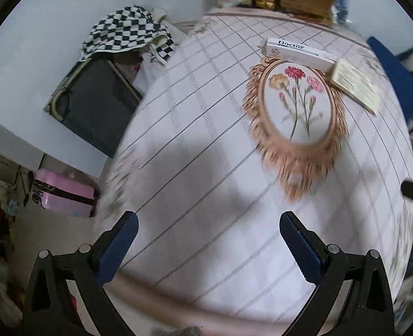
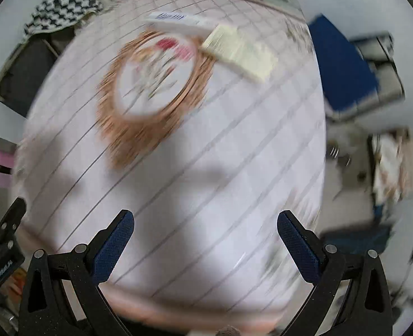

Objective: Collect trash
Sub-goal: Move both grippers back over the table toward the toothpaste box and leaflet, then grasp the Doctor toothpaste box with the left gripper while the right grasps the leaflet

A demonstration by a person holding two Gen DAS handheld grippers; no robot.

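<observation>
The left gripper (image 1: 208, 242) hangs over the near part of a surface (image 1: 206, 168) covered by a white cloth with a grey grid; its jaws are spread wide with nothing between them; the right gripper (image 2: 205, 240) is likewise released and empty above the same cloth. No earlier picture is given, so only the present stance can be told. At the far side lies a white box (image 1: 299, 51) printed "Doctor" (a long, narrow carton); just beside it, to the right, lies a pale folded leaflet (image 1: 356, 85), its corner near the box's end. Both lie at the top edge of an oval flower print (image 1: 296, 103) with an ornate tan frame. Beyond the surface's left edge a checked cloth (image 1: 125, 29) drapes a dark chair, and a pink suitcase (image 1: 65, 194) stands on the floor. The right wrist view is blurred.
</observation>
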